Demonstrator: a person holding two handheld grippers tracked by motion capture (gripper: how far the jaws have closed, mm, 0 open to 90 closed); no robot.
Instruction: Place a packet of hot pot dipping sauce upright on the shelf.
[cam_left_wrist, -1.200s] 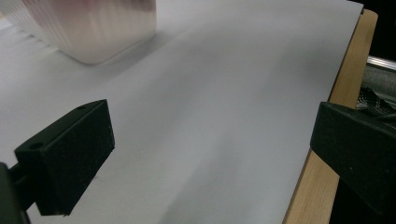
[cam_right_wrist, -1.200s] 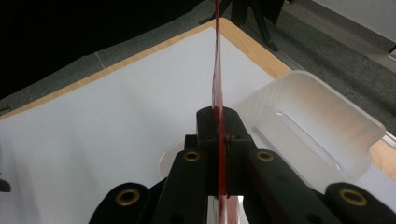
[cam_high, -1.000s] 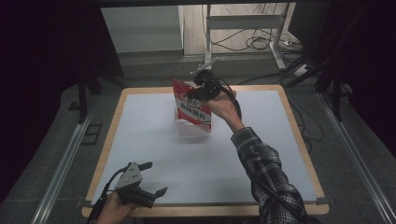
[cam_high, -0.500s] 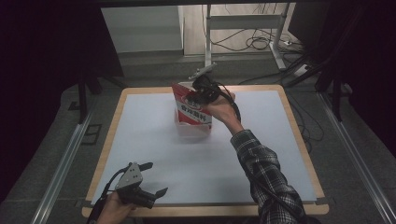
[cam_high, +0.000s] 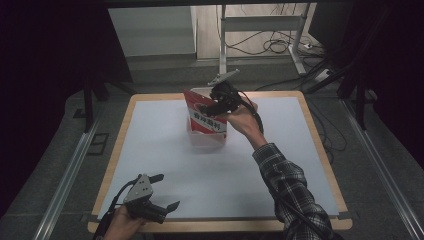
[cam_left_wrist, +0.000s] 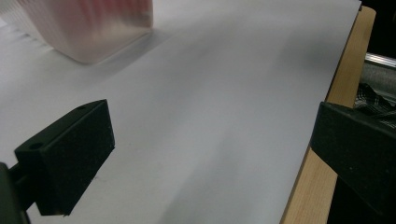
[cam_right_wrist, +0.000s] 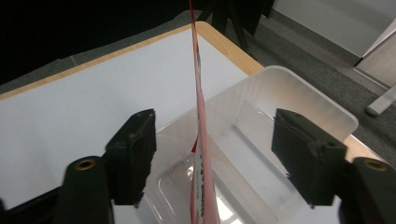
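Note:
A flat red and white packet (cam_high: 205, 119) stands on edge inside a clear plastic container (cam_high: 206, 141) at the table's far middle. My right gripper (cam_high: 217, 102) hovers at the packet's top. In the right gripper view the packet (cam_right_wrist: 200, 116) runs edge-on between the two jaws of the right gripper (cam_right_wrist: 215, 123), which stand wide apart and touch neither face, with the container (cam_right_wrist: 285, 93) below. My left gripper (cam_high: 167, 190) rests open near the front left edge, nothing between its jaws. In the left gripper view the left gripper (cam_left_wrist: 212, 123) faces bare white sheet, with the container (cam_left_wrist: 93, 28) far off.
A white sheet (cam_high: 165, 150) covers the table inside a wooden rim (cam_high: 320, 150). A metal stand and loose cables (cam_high: 280, 47) lie on the floor beyond the far edge. Rails run along both sides of the table.
The packet has sunk a little lower into the container and stands straighter, with the right hand following it down. The left gripper has stayed put.

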